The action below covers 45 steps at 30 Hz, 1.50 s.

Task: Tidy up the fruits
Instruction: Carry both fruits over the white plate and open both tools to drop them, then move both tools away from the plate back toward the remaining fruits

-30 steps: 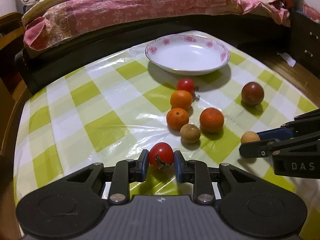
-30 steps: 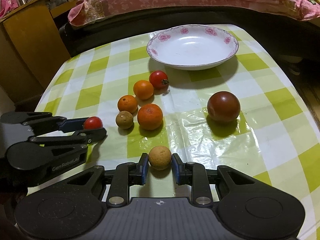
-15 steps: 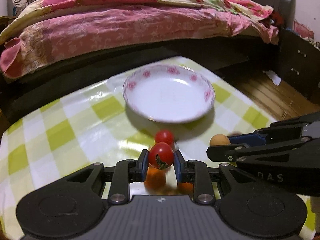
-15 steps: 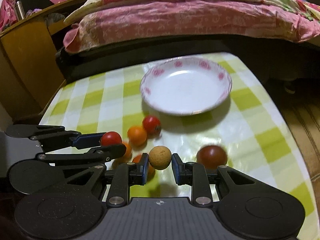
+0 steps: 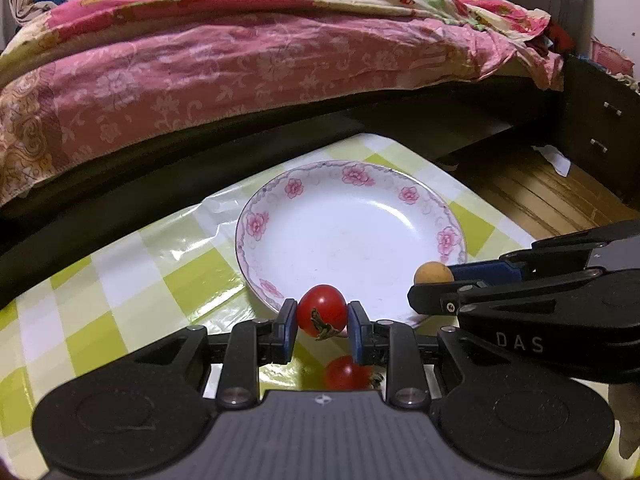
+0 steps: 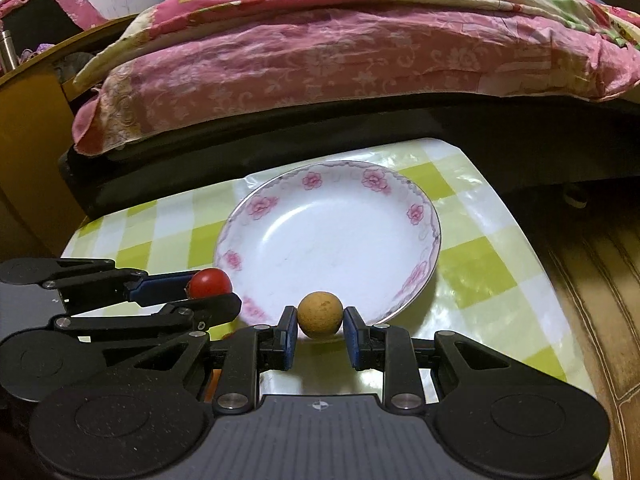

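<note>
My left gripper [image 5: 322, 322] is shut on a red cherry tomato [image 5: 321, 311] and holds it above the near rim of the white flowered plate [image 5: 304, 232]. My right gripper [image 6: 320, 326] is shut on a small tan round fruit [image 6: 320, 314], also at the plate's [image 6: 320, 232] near rim. Each gripper shows in the other's view: the right one [image 5: 432, 284] with the tan fruit [image 5: 433, 272], the left one [image 6: 216, 292] with the tomato [image 6: 210, 283]. The plate holds nothing. A second red tomato [image 5: 344, 374] lies on the cloth under my left gripper.
The table has a green and white checked plastic cloth [image 5: 120, 264]. A bed with a pink flowered quilt [image 5: 240, 64] stands just behind the table. A wooden cabinet [image 6: 28, 128] is at the left and a wooden floor [image 6: 592, 280] at the right.
Both grippers have lifted their fruits off the cloth and carried them forward to the plate's near rim. The other fruits on the table have dropped out of sight below.
</note>
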Available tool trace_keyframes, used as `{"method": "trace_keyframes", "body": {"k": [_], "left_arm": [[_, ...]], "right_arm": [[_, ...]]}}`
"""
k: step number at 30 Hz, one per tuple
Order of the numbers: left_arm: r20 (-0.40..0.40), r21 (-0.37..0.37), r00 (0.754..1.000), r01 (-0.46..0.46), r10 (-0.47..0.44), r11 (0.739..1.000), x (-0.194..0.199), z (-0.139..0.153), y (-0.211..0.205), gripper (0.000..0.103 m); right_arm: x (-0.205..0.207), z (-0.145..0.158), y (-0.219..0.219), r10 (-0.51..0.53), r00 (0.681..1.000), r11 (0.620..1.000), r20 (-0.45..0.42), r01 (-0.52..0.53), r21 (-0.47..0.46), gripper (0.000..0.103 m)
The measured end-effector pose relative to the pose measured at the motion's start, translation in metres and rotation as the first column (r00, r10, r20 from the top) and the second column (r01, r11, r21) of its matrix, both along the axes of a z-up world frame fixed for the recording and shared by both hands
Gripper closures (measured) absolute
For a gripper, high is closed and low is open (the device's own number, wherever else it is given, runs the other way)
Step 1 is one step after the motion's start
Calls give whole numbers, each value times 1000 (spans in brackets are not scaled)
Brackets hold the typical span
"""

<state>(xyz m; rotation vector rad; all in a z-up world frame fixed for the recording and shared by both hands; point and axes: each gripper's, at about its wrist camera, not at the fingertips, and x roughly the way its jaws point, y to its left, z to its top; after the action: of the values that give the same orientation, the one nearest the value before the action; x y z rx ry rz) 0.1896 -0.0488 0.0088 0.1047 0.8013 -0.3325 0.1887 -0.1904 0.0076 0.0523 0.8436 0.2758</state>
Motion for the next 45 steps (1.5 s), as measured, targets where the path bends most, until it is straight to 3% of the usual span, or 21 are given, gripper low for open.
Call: {"method": "trace_keyframes", "body": {"k": [5, 10, 31, 45], "left_arm": [[21, 37, 1000, 14, -15, 999, 6, -5, -4, 69], [26, 29, 1000, 10, -11, 1000, 10, -6, -3, 69], [25, 49, 1000, 0, -2, 999, 11, -4, -3, 62], [31, 59, 1000, 5, -7, 998, -14, 8, 2, 60]], "right_arm": [[9, -6, 2, 18, 1000, 999, 12, -17, -27, 81], [13, -9, 4, 30, 999, 997, 31, -27, -67, 80], [17, -8, -3, 1, 999, 999, 47, 1, -54, 72], [-1, 4, 2, 8, 997, 998, 71, -3, -69, 69]]}}
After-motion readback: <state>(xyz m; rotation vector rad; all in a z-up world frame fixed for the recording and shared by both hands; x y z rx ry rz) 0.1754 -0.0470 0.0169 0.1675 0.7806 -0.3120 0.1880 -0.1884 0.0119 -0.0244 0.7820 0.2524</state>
